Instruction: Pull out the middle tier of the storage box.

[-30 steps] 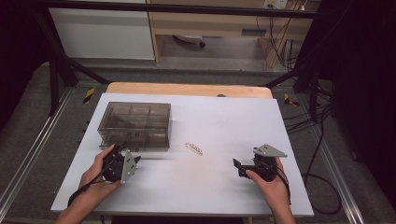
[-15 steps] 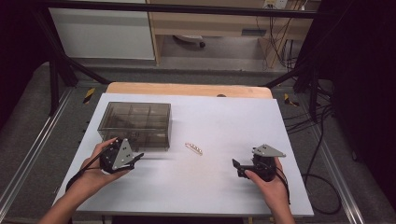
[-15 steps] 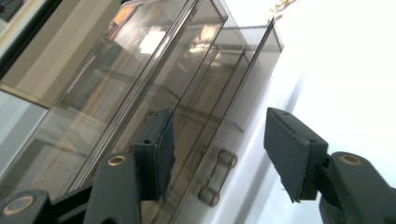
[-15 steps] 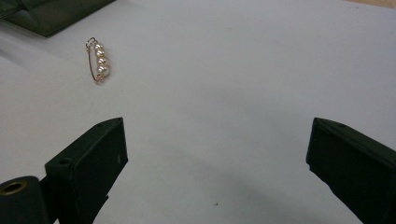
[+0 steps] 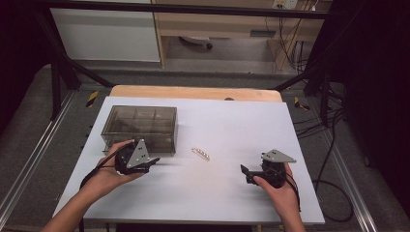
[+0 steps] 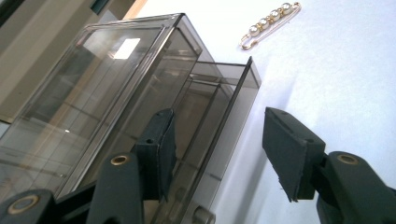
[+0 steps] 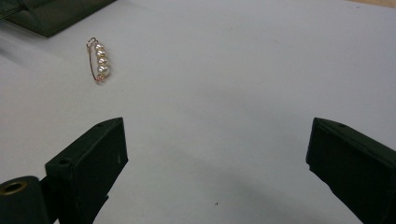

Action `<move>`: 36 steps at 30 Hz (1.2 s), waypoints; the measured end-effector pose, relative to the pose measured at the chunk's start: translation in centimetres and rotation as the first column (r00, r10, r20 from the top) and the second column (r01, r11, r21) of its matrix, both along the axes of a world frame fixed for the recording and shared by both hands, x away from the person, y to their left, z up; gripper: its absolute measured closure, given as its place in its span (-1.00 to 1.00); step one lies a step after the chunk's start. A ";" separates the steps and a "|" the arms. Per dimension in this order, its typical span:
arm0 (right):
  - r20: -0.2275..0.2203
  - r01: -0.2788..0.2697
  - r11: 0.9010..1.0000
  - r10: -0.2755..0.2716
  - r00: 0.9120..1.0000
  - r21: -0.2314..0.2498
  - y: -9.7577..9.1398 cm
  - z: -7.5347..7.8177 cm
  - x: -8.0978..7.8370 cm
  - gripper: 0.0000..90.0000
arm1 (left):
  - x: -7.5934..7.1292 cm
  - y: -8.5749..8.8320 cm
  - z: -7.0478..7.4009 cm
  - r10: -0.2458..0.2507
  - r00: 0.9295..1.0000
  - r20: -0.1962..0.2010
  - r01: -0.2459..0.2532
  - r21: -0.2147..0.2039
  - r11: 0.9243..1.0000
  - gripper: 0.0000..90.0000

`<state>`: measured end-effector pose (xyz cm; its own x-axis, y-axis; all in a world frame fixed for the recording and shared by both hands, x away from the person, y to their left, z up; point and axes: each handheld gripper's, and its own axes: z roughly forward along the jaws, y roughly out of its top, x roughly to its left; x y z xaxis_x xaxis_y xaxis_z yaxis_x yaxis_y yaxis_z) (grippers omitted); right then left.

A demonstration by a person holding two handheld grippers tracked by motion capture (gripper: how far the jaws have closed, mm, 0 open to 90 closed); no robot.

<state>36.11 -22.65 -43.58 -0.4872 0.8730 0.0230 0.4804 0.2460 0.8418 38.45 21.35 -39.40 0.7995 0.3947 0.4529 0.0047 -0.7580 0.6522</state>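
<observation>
A laboratory recording station: white bench (image 5: 208,193) enclosed by a black metal frame (image 5: 58,72), loose cables (image 5: 333,140) trailing over grey carpeted floor (image 5: 29,145), plain cabinets (image 5: 106,34) behind.

In the left gripper view, the smoky box (image 6: 116,107) is running off the left and bottom edges of the frame. In the high view, the pearl pin (image 5: 200,153) at centre is showing too small to tell its beads. In the right gripper view's upper left corner, the box is being cut off.
</observation>
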 end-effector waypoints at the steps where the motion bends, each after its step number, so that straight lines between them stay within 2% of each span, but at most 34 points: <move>1: 0.000 0.000 1.000 0.000 1.000 -0.001 0.0 0.0 0.0 -0.87 | 0.1 -0.1 0.0 -0.005 1.000 -0.001 0.005 0.002 1.000 0.02; 4: -0.003 0.000 1.000 0.000 1.000 -0.001 0.0 0.0 0.0 -0.87 | 0.4 -0.4 -0.3 -0.015 1.000 -0.012 0.015 0.014 1.000 0.02; 11: -0.004 -0.003 1.000 0.003 1.000 0.000 0.0 -0.1 0.0 -0.87 | 1.7 -0.6 -0.9 -0.028 0.997 -0.075 0.029 0.011 1.000 0.16; 14: -0.004 -0.003 1.000 0.003 1.000 0.001 -0.1 -0.1 0.0 -0.87 | 2.2 -0.6 -1.2 -0.031 0.994 -0.100 0.032 0.008 0.999 0.29; 23: -0.009 -0.006 1.000 0.006 1.000 0.000 0.0 -0.1 0.1 -0.87 | 2.7 -1.0 -1.6 -0.048 0.991 -0.129 0.055 0.045 0.997 0.43; 36: -0.014 -0.006 1.000 0.006 1.000 0.002 0.0 -0.2 0.2 -0.88 | 2.9 -0.7 -1.5 -0.055 0.985 -0.166 0.063 0.042 0.997 0.56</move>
